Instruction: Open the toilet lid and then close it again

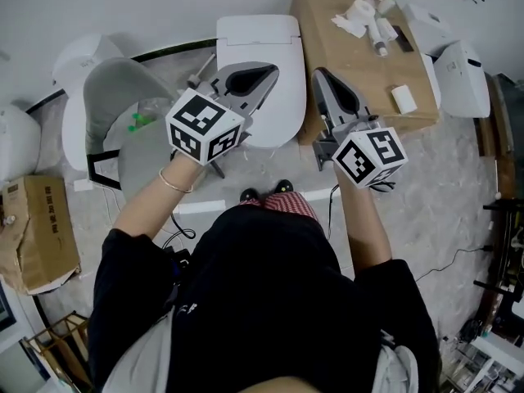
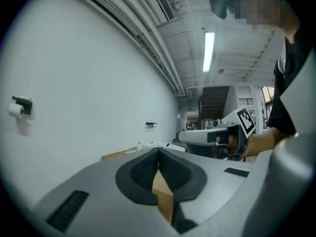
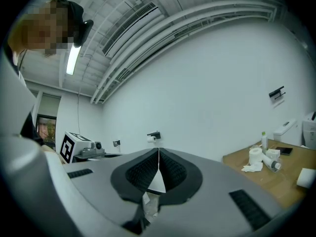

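The toilet lid point(image 1: 288, 109) lies shut, flat on the white toilet that stands against the wall, straight ahead of the person. The left hand-held gripper point(image 1: 273, 69) is held over the lid's left and middle part, its tips aimed toward the back of the toilet; from the head view I cannot tell whether it touches the lid or hangs above it. In its own view the left hand-held gripper point(image 2: 158, 149) has its jaws closed, tips meeting, with nothing gripped between them. The right hand-held gripper point(image 1: 319, 74) sits just beside the lid's right edge, over the strip between the toilet and the brown counter point(image 1: 327, 23), not above the lid itself. The right hand-held gripper point(image 3: 158, 149) likewise shows its jaws brought together at the tips and empty. Toilet rolls point(image 1: 358, 13) lie on the counter, well apart from both.
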The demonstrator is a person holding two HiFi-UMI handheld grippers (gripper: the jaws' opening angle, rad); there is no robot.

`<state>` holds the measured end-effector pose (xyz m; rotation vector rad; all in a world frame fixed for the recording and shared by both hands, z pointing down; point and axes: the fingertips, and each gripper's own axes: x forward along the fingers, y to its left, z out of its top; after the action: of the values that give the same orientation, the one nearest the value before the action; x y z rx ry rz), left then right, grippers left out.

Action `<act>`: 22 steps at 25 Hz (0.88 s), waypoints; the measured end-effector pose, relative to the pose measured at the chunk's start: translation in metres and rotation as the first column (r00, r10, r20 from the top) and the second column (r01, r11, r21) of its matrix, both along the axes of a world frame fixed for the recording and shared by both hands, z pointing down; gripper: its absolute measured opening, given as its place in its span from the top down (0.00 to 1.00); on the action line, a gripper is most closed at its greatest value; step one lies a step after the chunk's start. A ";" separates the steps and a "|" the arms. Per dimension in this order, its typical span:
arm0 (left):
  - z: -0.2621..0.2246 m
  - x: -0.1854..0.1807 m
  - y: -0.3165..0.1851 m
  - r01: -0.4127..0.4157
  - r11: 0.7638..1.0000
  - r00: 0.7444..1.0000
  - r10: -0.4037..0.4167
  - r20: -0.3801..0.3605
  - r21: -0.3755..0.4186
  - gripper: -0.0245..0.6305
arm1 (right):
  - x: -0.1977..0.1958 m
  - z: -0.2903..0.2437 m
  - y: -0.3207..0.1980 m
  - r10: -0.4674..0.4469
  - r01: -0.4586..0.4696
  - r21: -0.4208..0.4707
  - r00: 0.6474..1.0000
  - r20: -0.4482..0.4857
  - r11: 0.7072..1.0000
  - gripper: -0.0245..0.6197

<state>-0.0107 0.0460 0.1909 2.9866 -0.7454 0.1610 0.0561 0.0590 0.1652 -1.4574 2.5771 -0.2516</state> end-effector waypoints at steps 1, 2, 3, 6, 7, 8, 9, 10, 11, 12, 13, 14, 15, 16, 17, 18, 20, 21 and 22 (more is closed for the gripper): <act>-0.001 0.001 0.001 -0.001 1.000 1.000 0.001 0.002 0.005 0.96 | 0.000 -0.001 0.001 0.001 -0.001 0.000 1.000 -0.003 1.000 0.93; -0.002 0.002 0.003 -0.002 1.000 1.000 0.002 0.006 0.011 0.96 | 0.000 -0.003 0.002 0.001 -0.001 -0.001 1.000 -0.008 1.000 0.93; -0.002 0.003 0.005 -0.003 1.000 1.000 0.003 0.010 0.017 0.96 | 0.000 -0.004 0.003 0.000 0.000 -0.001 1.000 -0.013 1.000 0.93; -0.006 0.006 0.010 -0.008 0.999 1.000 0.008 0.008 0.033 0.96 | -0.002 -0.006 0.005 -0.004 0.004 0.003 1.000 -0.029 1.000 0.93; -0.007 0.007 0.011 -0.009 0.999 1.000 0.008 0.007 0.040 0.96 | -0.002 -0.006 0.005 -0.005 0.005 0.002 0.999 -0.031 1.000 0.93; -0.007 0.007 0.012 -0.008 0.999 1.000 0.008 0.009 0.049 0.96 | -0.003 -0.006 0.006 -0.006 0.006 0.000 0.999 -0.032 1.000 0.93; -0.008 0.006 0.012 -0.006 0.998 1.000 0.005 0.013 0.060 0.96 | -0.004 -0.005 0.006 -0.008 0.008 -0.004 0.999 -0.031 1.000 0.93; -0.009 0.006 0.013 -0.001 0.997 1.000 0.000 0.018 0.073 0.96 | -0.004 -0.005 0.006 -0.009 0.009 -0.009 0.999 -0.032 1.000 0.93; -0.010 0.005 0.013 0.004 0.996 1.000 -0.006 0.022 0.085 0.96 | -0.005 -0.004 0.007 -0.009 0.009 -0.014 0.999 -0.033 1.000 0.93; -0.010 0.004 0.014 0.010 0.996 1.000 -0.012 0.023 0.092 0.96 | -0.004 -0.004 0.008 -0.008 0.008 -0.016 0.999 -0.038 1.000 0.93; -0.011 0.004 0.014 0.015 0.995 1.000 -0.017 0.021 0.094 0.96 | -0.004 -0.004 0.009 -0.005 0.005 -0.018 0.999 -0.044 1.000 0.93; -0.011 0.003 0.015 0.019 0.995 1.000 -0.021 0.018 0.094 0.96 | -0.004 -0.004 0.009 -0.002 0.001 -0.018 0.999 -0.050 1.000 0.93; -0.011 0.003 0.015 0.023 0.996 1.000 -0.024 0.016 0.092 0.96 | -0.004 -0.003 0.010 0.000 -0.001 -0.019 0.999 -0.052 1.000 0.93; -0.010 0.003 0.016 0.026 0.996 1.000 -0.027 0.015 0.090 0.96 | -0.004 -0.003 0.010 0.000 -0.001 -0.019 0.999 -0.052 1.000 0.93; -0.010 0.003 0.016 0.028 0.996 0.999 -0.029 0.014 0.088 0.96 | -0.005 -0.002 0.011 -0.002 0.001 -0.020 0.999 -0.050 1.000 0.93; -0.010 0.002 0.016 0.030 0.996 0.999 -0.031 0.013 0.087 0.96 | -0.006 -0.002 0.011 -0.004 0.003 -0.021 0.999 -0.050 1.000 0.93; -0.009 0.002 0.018 0.031 0.996 0.999 -0.032 0.011 0.085 0.96 | -0.008 -0.002 0.012 -0.009 0.008 -0.021 0.999 -0.051 1.000 0.93; -0.009 0.001 0.018 0.031 0.996 0.999 -0.032 0.010 0.083 0.96 | -0.008 -0.001 0.012 -0.010 0.009 -0.021 0.999 -0.050 1.000 0.93; -0.008 0.001 0.019 0.030 0.996 0.999 -0.031 0.010 0.080 0.96 | -0.009 -0.001 0.012 -0.012 0.010 -0.022 0.999 -0.049 1.000 0.93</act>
<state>-0.0096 0.0646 0.1826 3.0494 -0.8169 0.1498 0.0469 0.0709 0.1645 -1.4754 2.6300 -0.2493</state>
